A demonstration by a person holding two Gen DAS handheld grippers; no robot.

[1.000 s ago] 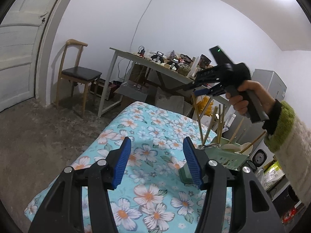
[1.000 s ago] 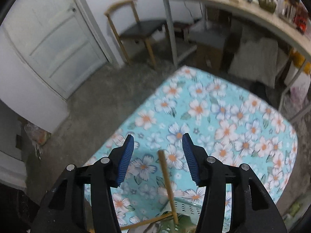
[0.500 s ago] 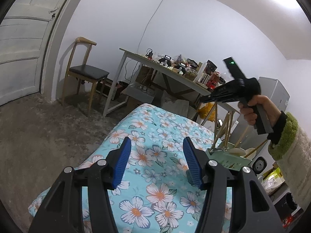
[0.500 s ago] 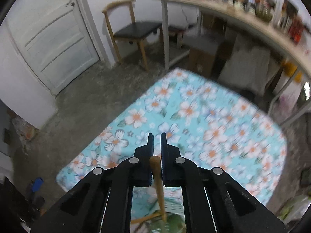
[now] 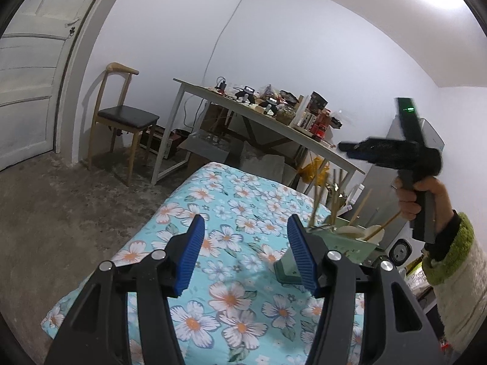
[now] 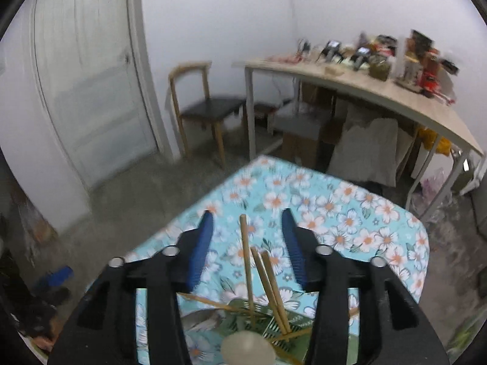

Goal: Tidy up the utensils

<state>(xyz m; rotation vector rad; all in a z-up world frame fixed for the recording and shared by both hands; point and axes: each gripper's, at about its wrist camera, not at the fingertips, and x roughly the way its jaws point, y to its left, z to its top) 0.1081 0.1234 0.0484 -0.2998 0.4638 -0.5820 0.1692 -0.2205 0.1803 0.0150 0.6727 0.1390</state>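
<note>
My left gripper [image 5: 243, 222] hovers over the floral tablecloth [image 5: 213, 182] with nothing between its blue pads, and its jaws are opening. To its right stands a green utensil holder [image 5: 347, 243] with wooden chopsticks [image 5: 316, 194] and pale spoons [image 5: 350, 229] in it. A hand [image 5: 417, 194] holds my right gripper [image 5: 345, 146] above the holder. In the right wrist view the right gripper [image 6: 247, 213] has its jaws opening. A chopstick [image 6: 246, 258] rises from the holder [image 6: 292, 322] between the pads, touched by neither. A white spoon [image 6: 246, 349] lies lowest.
A wooden chair [image 5: 121, 115] stands by a white door [image 5: 24, 91] at the left. Behind the cloth-covered table [image 6: 350, 213] runs a long desk [image 5: 243, 109] crowded with bottles and boxes. Boxes and bags sit under the desk.
Half a second ago the right gripper was shut on a chopstick; now its jaws are apart and the chopstick stands free in the holder. The right gripper has risen and tipped up.
</note>
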